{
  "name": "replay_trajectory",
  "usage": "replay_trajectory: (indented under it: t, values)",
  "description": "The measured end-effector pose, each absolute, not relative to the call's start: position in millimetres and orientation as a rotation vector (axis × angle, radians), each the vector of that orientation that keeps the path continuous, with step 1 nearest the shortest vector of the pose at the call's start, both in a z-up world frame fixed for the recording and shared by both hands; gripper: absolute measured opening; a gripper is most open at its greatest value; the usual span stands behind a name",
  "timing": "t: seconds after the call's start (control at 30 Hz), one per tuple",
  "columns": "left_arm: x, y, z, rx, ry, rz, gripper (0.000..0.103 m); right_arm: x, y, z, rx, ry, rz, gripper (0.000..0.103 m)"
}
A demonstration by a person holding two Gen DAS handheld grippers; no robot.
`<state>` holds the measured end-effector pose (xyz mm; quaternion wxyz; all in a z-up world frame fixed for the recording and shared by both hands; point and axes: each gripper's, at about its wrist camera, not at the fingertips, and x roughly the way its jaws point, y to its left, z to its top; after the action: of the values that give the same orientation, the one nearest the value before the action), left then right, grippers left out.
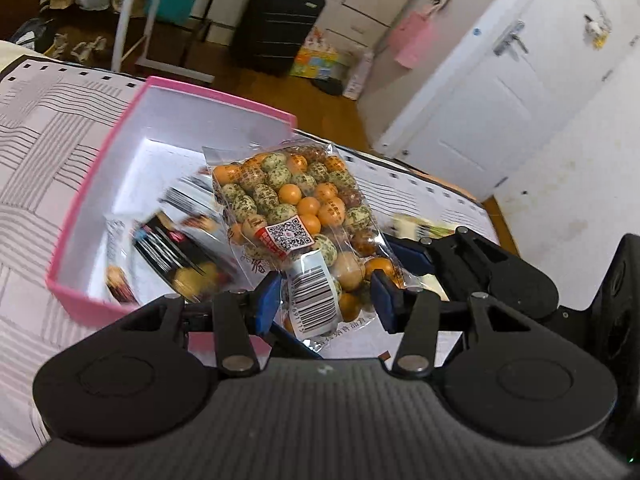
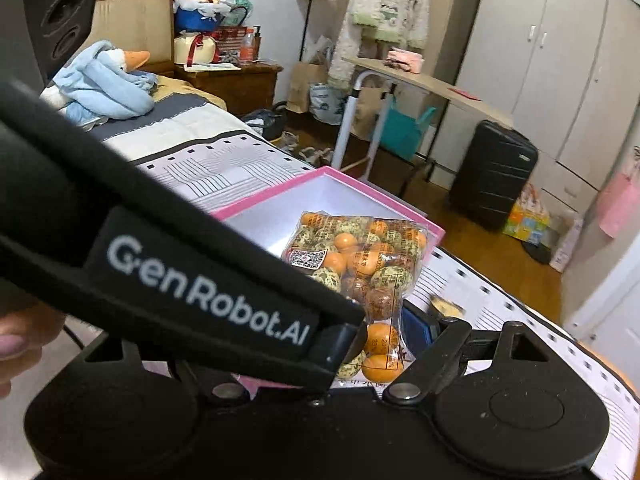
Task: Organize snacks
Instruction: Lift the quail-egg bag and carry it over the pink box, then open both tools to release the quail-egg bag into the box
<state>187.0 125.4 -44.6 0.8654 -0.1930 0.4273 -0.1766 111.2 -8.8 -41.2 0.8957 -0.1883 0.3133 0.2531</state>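
A clear bag of orange and speckled green coated nuts (image 1: pixel 296 208) hangs over the open pink box (image 1: pixel 96 208), which has a white inside. My left gripper (image 1: pixel 326 304) is shut on the bag's lower end, its blue pads (image 1: pixel 266 304) pressing both sides by the barcode. My right gripper (image 1: pixel 404 254) comes in from the right, one blue pad against the bag's edge. In the right wrist view the bag (image 2: pixel 372 264) sits between my right gripper's (image 2: pixel 372 336) fingers. The left gripper's body (image 2: pixel 200 280) hides the other finger, so that grip is unclear.
Several snack packets (image 1: pixel 172 256) lie blurred inside the box. The box rests on a bed with a striped cover (image 1: pixel 48 152). A small packet (image 1: pixel 416 226) lies on the cover to the right. Beyond are a wooden floor, a black suitcase (image 1: pixel 276 24) and a folding table (image 2: pixel 420 76).
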Motion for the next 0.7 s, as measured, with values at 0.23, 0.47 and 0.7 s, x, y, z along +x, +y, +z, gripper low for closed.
replay_trajectory:
  t: [0.23, 0.47, 0.7]
  values:
    - [247, 157, -87, -0.43, 0.946, -0.293, 0.047, 169, 21, -72, -0.386, 0.699, 0.595, 0.087]
    - [284, 171, -122, -0.462, 1.042, -0.267, 0.045, 215, 35, -94, -0.385, 0.846, 0.614, 0.093]
    - [281, 170, -122, -0.439, 1.031, -0.246, 0.045, 201, 32, -88, -0.42, 0.826, 0.587, 0.093]
